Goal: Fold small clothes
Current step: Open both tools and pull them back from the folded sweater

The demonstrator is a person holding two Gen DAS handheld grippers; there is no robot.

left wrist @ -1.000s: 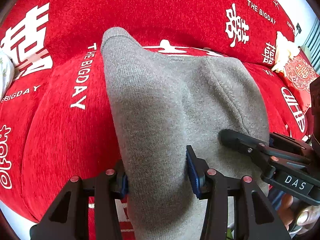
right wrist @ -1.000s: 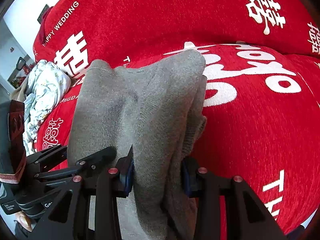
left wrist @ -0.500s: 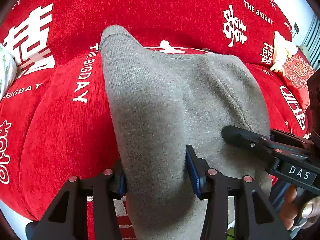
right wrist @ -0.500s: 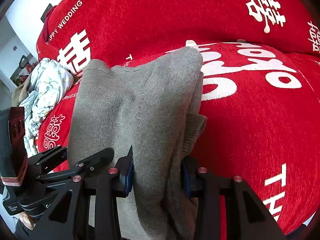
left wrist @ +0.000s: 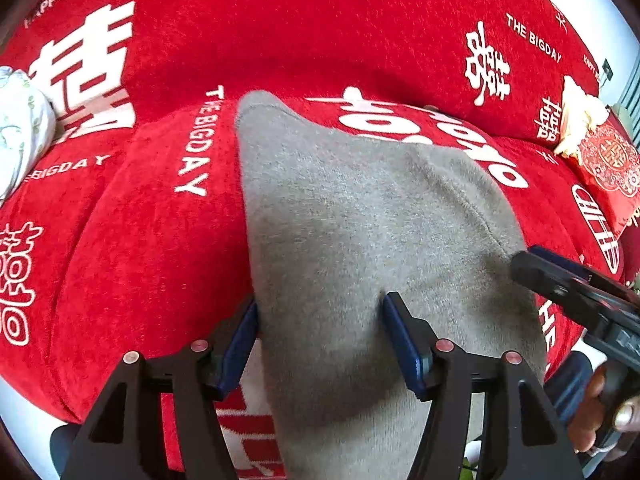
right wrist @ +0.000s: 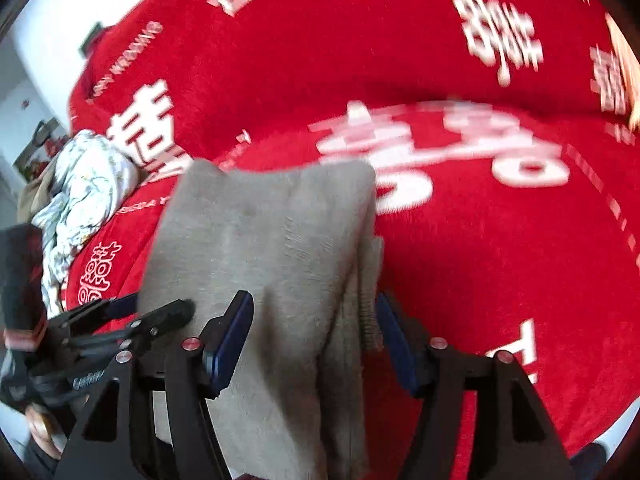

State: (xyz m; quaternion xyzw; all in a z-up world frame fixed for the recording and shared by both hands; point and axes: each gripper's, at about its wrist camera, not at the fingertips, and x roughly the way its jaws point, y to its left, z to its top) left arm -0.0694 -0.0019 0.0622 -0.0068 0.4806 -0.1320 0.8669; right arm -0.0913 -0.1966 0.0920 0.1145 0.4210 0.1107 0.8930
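Between the blue pads of both tools lies the folded grey knit garment (left wrist: 360,240), spread on the red plush sofa cover with white lettering (left wrist: 140,260). Its long axis runs away from the tools toward the backrest, near edge hanging over the seat front. The left gripper (left wrist: 320,340) straddles the garment's left portion, jaws opening, pads barely at the cloth. The right gripper (right wrist: 316,344) straddles the right, layered edge, jaws likewise opening, with a visible gap at the left pad. Neither appears to clamp. Both stand equally near. The garment's near hem is cut off below; the right view is blurred, so layer count is unclear. A white floral cloth (right wrist: 80,192) lies well apart.
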